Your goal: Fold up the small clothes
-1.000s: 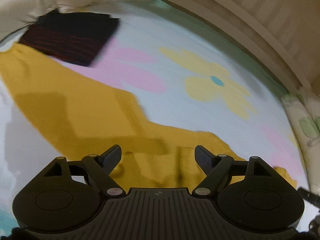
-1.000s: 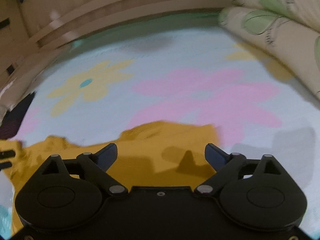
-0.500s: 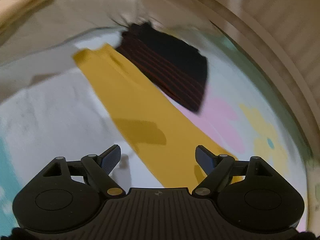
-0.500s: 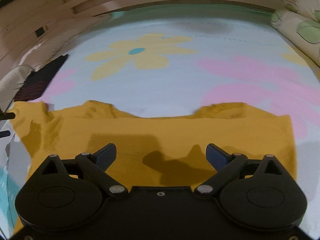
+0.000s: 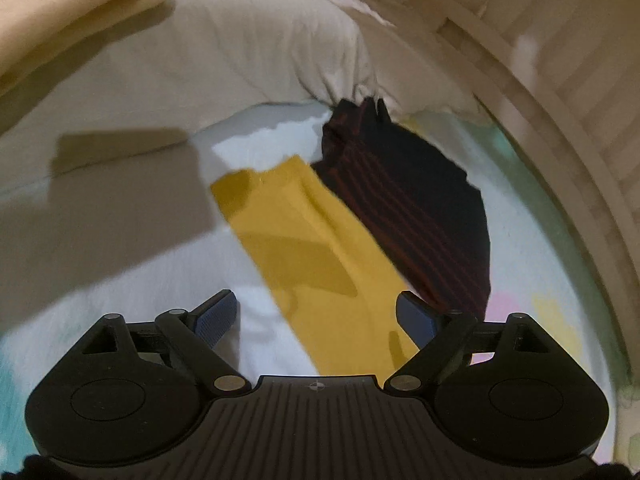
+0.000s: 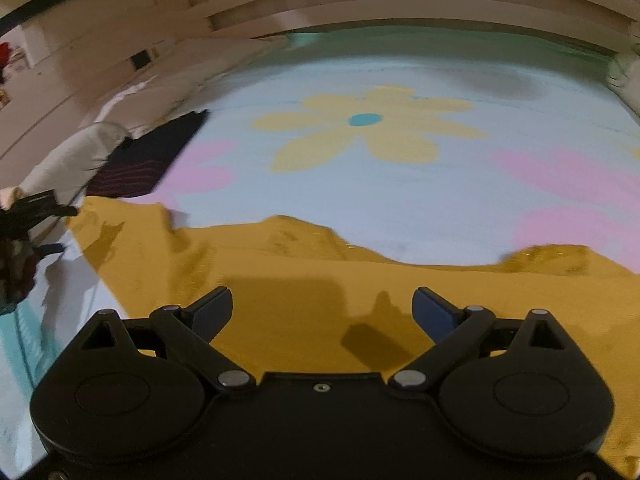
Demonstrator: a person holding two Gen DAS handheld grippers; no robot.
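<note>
Yellow garment [image 6: 320, 304] is lying flat on the floral sheet [image 6: 400, 184], touching the folded striped garment [image 5: 412, 216]; both grippers [image 5: 316, 312] [image 6: 322, 308], spread and empty (left's just widening), are risking snagging 2 fabrics together.

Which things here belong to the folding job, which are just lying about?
Job:
- yellow garment, spread flat
- dark striped garment, lying past it
- left gripper, right gripper, both open, holding nothing; the left one's fingers have just been opening

Lying about:
- flowered sheet
- white pillow
- slatted bed rail
</note>
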